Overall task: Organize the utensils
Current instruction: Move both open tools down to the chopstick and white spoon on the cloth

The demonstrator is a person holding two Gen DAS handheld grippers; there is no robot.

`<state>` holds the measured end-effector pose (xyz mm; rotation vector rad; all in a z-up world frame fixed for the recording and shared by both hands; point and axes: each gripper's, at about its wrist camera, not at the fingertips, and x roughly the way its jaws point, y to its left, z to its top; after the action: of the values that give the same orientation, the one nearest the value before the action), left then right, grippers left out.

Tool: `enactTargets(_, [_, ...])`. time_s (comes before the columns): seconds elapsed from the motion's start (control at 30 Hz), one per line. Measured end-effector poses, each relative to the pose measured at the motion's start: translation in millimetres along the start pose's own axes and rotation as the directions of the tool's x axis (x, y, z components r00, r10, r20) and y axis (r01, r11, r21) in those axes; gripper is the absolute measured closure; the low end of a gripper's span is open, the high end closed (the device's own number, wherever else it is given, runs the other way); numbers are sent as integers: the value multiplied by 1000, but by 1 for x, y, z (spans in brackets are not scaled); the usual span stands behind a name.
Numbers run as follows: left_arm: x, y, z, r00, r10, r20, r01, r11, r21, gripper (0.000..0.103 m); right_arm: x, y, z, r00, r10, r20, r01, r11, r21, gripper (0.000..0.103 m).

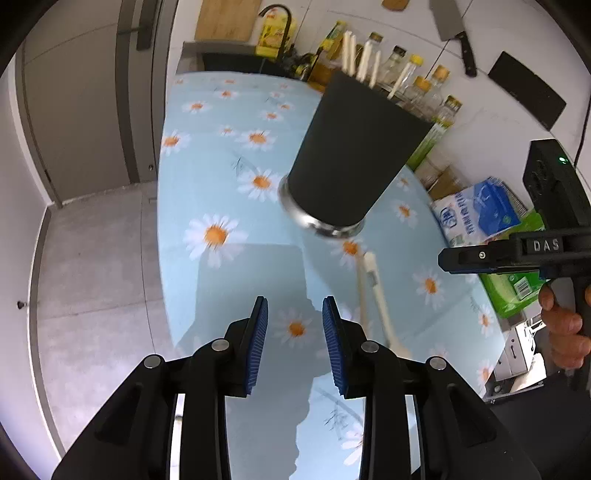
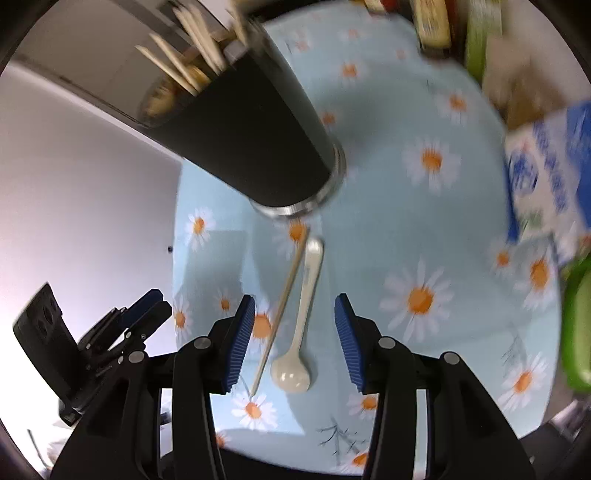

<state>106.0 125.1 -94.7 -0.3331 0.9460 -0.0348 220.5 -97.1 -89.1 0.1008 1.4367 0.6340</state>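
Observation:
A dark utensil holder (image 1: 351, 155) with a metal base stands on the daisy tablecloth (image 1: 207, 177), holding several pale utensils (image 1: 360, 59). It also shows in the right wrist view (image 2: 255, 129). A cream spoon (image 2: 301, 325) and a single chopstick (image 2: 282, 310) lie side by side in front of the holder; both show in the left wrist view, the spoon (image 1: 378, 295) blurred. My right gripper (image 2: 295, 339) is open above them, empty. My left gripper (image 1: 295, 343) is open and empty over the cloth, left of the spoon.
Bottles (image 1: 417, 85) and packets (image 1: 480, 212) line the table's right side. A green pack (image 1: 513, 284) lies near the right gripper body (image 1: 517, 254). A sink (image 1: 236, 59) is at the far end. A knife (image 1: 454, 33) hangs on the wall. The floor (image 1: 96, 295) is to the left.

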Motion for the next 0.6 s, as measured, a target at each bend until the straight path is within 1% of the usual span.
enactTargets(0.13, [6,8,-13,999,-7,-45,7,1000,-1,74,24,-2,-1,995,-21,-99,27,998,60,57])
enactTargets(0.2, [10,10,-20,997,-20,-77,20,1000,-5,74,33,2,-4,990,-35,-138,45,997,69,57])
enactTargets(0.3, [16,12,-28,993,-29,-111,28,1000,-10,74,48,9,-7,982,-70,-177,82,995,64,57])
enactTargets(0.33, [18,13,-32,992,-35,-124,34,999,-11,74,53,12,-7,977,-104,-187,116,992,58,57])
enactTargets(0.43, [21,15,-38,989,-50,-138,48,999,-22,74,65,14,-5,967,-144,-211,162,984,68,58])
enactTargets(0.47, [21,15,-40,988,-60,-140,55,998,-34,74,70,16,-6,961,-165,-223,185,980,70,62])
enactTargets(0.5, [21,16,-41,987,-71,-145,64,997,-48,74,73,16,-3,958,-170,-230,191,979,73,63])
enactTargets(0.53, [20,17,-42,986,-76,-149,69,996,-52,74,77,17,-3,955,-175,-238,199,977,79,64])
enactTargets(0.6, [19,18,-43,985,-81,-154,74,996,-52,74,84,22,-4,949,-194,-247,221,972,86,71])
